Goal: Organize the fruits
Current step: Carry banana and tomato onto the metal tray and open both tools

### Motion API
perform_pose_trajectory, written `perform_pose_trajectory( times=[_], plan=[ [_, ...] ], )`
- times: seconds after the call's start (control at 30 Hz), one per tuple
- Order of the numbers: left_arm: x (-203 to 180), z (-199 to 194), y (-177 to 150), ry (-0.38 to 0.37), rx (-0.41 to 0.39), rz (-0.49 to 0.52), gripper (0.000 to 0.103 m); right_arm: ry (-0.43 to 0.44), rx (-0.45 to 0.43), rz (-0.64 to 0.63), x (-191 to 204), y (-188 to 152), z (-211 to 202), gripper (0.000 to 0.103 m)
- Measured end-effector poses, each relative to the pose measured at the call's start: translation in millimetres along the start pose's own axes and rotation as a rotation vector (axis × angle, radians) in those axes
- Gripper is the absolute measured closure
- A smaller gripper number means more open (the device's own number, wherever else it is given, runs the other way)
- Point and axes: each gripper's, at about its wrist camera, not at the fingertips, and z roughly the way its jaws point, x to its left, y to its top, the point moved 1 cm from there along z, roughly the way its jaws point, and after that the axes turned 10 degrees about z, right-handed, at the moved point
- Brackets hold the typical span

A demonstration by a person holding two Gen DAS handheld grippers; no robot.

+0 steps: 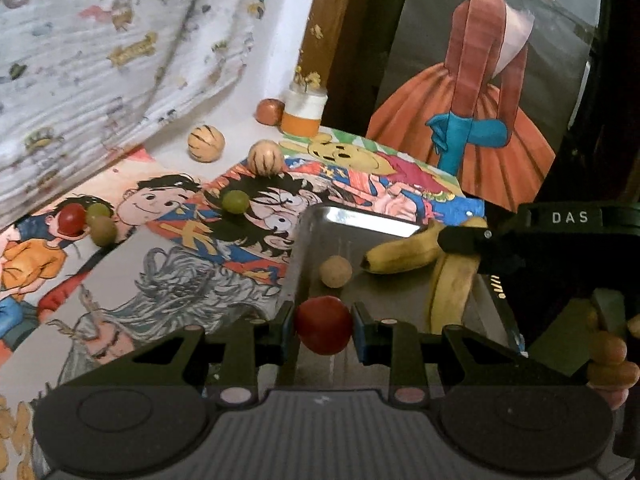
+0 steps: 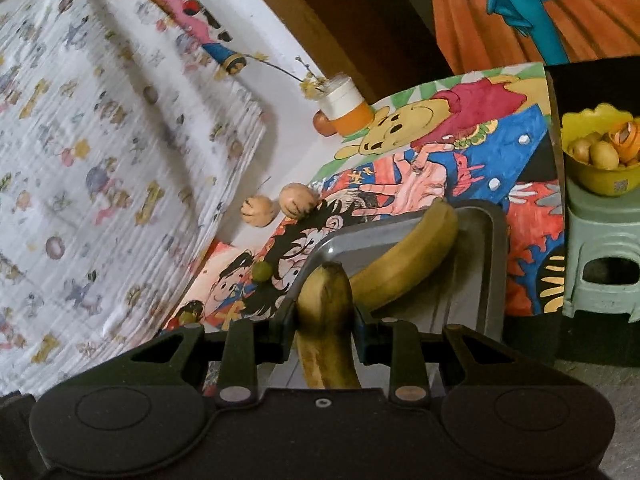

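Left gripper [image 1: 324, 326] clamps a red round fruit [image 1: 323, 325], low centre of frame, just over the near rim of the metal tray [image 1: 308, 248]; tray extends up-frame. Right gripper [image 2: 324, 320] grips a spotted yellow banana [image 2: 326, 320], long axis pointing up-frame over the tray, a second banana [image 2: 412, 256] already inside.

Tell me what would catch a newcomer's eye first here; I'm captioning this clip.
The left gripper clamps a red round fruit above the near edge of the metal tray, while the right gripper grips a banana over the same tray. Bright cartoon drawings cover the table, with green grapes and striped balls scattered on them.
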Motion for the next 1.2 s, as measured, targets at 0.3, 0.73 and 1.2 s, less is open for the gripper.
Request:
perform_pose_trajectory(
  times=[0.3, 0.73, 1.2],
  plan=[
    [-9.2, 21.8, 1.9, -0.003, 0.023, 0.046, 0.07, -0.046, 0.008, 0.004, -9.1, -0.9, 20.5, 0.071],
    [-13.7, 38.6, -0.9, -0.018, 0.053, 0.067, 0.07, -0.045, 0.011, 0.003, -12.9, -1.8, 21.1, 0.067],
    [-11.6, 30.2, 0.0, -0.032, 0.04, 0.036, 0.051, -0.061, -0.042, -0.083, -1.3, -8.7, -3.5, 0.032]
  ],
)
